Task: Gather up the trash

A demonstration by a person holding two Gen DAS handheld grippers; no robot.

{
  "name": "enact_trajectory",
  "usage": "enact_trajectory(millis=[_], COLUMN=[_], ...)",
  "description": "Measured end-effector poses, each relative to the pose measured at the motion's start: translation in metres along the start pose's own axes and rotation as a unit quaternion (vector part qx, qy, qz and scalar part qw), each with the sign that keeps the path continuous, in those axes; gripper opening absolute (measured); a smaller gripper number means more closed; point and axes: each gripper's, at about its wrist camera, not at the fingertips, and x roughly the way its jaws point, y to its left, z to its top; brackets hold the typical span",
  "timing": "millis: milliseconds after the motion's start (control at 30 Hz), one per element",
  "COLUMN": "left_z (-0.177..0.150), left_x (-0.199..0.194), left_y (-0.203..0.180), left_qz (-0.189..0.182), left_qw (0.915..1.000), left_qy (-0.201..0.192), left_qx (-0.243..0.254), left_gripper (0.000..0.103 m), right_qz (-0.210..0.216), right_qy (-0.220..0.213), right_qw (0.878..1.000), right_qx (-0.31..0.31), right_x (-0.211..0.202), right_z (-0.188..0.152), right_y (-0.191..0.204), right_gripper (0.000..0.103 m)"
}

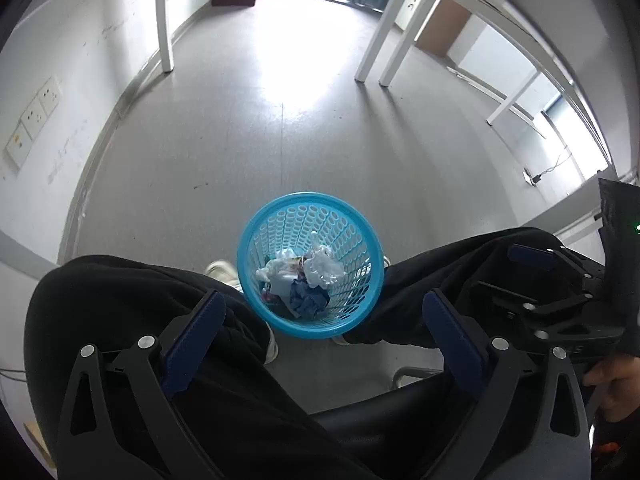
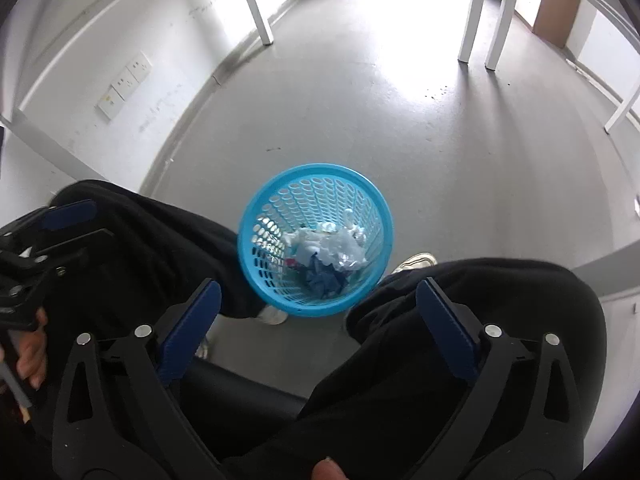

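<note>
The basket (image 1: 310, 264) stands on the floor (image 1: 280, 128) between the seated person's legs (image 1: 132, 304). Crumpled trash (image 1: 308, 280) lies inside the basket. Table legs (image 1: 378, 40) stand well beyond the basket.

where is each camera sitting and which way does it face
Left wrist: on the left gripper, facing down at the blue perforated plastic basket on the floor; black-trousered legs, the right gripper at the right edge.
Right wrist: on the right gripper, facing down likewise; legs, the left gripper at the left edge.
Shared: basket with crumpled trash, white table legs, wall sockets.
</note>
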Motion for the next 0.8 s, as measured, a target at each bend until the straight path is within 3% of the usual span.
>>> enact_trajectory(millis=[133, 800], left_z=[-0.001, -0.002], left_x=[0.005, 0.016], left_y=[-0.003, 0.001], left_qz=[0.020, -0.002], left_qw=[0.9997, 0.9995], left_qy=[0.011, 0.033], left_qx=[0.005, 0.002], left_gripper=[0.097, 0.097], right_qz=[0.010, 0.026], right_qy=[0.000, 0.025], right_qw=[1.000, 0.999], right_qx=[0.006, 0.003], right_x=[-0.005, 0.011], right_z=[-0.007, -0.007], right_y=[-0.002, 0.004], right_gripper=[0.094, 0.094])
